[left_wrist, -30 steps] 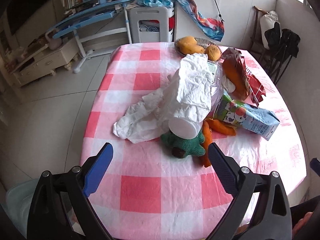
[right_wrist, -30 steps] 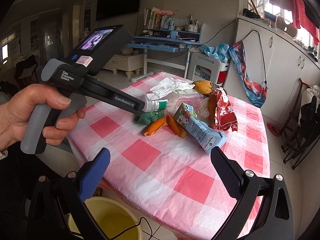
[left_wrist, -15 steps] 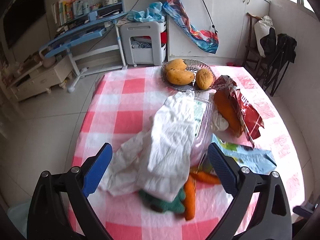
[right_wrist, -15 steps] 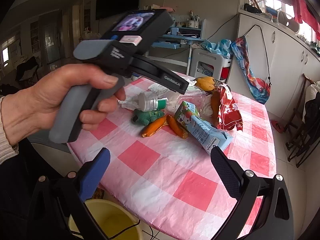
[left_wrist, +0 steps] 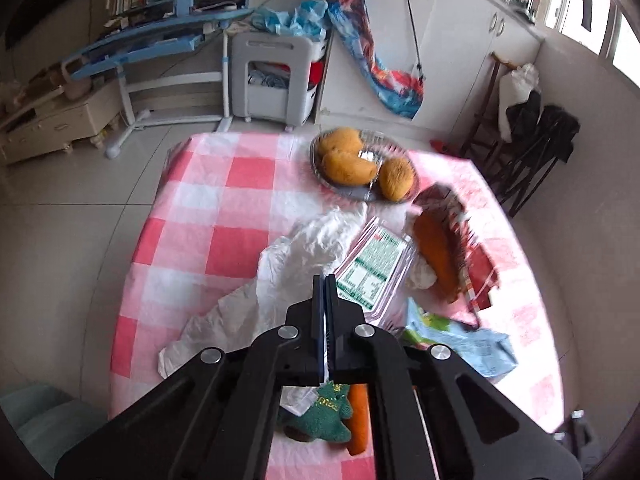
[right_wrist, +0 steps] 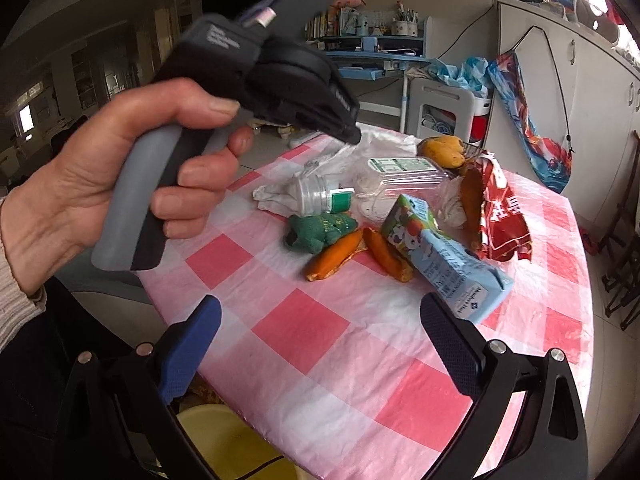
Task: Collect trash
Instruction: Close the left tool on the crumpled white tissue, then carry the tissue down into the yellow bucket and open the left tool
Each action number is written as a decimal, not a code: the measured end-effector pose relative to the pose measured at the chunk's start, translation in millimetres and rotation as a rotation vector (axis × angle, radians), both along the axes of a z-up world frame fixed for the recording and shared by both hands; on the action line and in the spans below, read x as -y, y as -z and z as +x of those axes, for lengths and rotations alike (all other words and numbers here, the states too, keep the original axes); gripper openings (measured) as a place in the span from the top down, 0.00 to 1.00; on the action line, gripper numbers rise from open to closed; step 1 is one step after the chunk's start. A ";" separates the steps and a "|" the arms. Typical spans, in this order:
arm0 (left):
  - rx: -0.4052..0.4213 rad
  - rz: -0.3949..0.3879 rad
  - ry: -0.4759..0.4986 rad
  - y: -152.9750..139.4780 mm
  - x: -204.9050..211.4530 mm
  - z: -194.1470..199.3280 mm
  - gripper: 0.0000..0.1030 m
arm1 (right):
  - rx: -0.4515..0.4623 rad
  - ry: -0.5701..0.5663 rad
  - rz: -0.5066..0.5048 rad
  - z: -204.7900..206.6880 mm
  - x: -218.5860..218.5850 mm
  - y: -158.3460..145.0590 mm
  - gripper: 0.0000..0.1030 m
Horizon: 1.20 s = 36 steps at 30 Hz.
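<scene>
Trash lies piled on a table (left_wrist: 240, 208) with a pink checked cloth: a crumpled white tissue (left_wrist: 304, 256), a clear plastic bottle (left_wrist: 372, 268) on its side, a blue drink carton (left_wrist: 460, 340), a torn red snack bag (left_wrist: 472, 256) and orange peels (right_wrist: 336, 254). My left gripper (left_wrist: 325, 278) is over the tissue's edge by the bottle, its jaws closing onto a thin white sliver of it. In the right wrist view a hand holds the left gripper (right_wrist: 350, 136) with its tip at the tissue (right_wrist: 384, 142). My right gripper (right_wrist: 320, 308) hangs open at the table's near edge, holding nothing.
A green plush toy (left_wrist: 324, 420) lies among the peels. A metal dish (left_wrist: 360, 196) with three mangoes stands at the table's far side. A yellow bin (right_wrist: 224, 440) is on the floor under the near edge. Folded chairs (left_wrist: 532, 152) lean against the right wall.
The left gripper's jaws have gone from wide open to shut and it has moved forward over the pile. The tissue now covers less of the bottle. My right gripper has moved closer to the table.
</scene>
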<state>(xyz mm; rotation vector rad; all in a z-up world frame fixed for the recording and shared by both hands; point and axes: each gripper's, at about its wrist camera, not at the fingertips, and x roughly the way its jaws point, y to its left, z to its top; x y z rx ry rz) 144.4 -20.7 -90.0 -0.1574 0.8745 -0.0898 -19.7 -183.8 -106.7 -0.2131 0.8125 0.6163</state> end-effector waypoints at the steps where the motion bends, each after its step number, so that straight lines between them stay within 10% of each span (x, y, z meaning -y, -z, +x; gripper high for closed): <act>1: 0.023 -0.017 -0.003 -7.2 -4.1 -6.3 0.98 | -0.012 0.000 0.007 3.9 -3.1 2.1 0.13; 8: 0.096 -0.105 -0.025 -34.2 -35.3 -31.3 0.98 | -0.128 0.053 0.033 44.1 -17.0 30.9 0.47; 21: 0.086 -0.094 -0.040 -37.3 -54.9 -42.2 0.98 | -0.153 0.099 -0.061 59.2 -25.2 50.9 0.82; 28: 0.100 -0.058 -0.014 -42.5 -47.1 -52.0 0.98 | -0.156 0.106 0.026 44.5 8.1 28.2 0.85; 36: 0.101 -0.049 -0.015 -40.6 -54.2 -78.0 0.98 | -0.257 -0.278 0.158 3.7 1.4 -15.5 0.85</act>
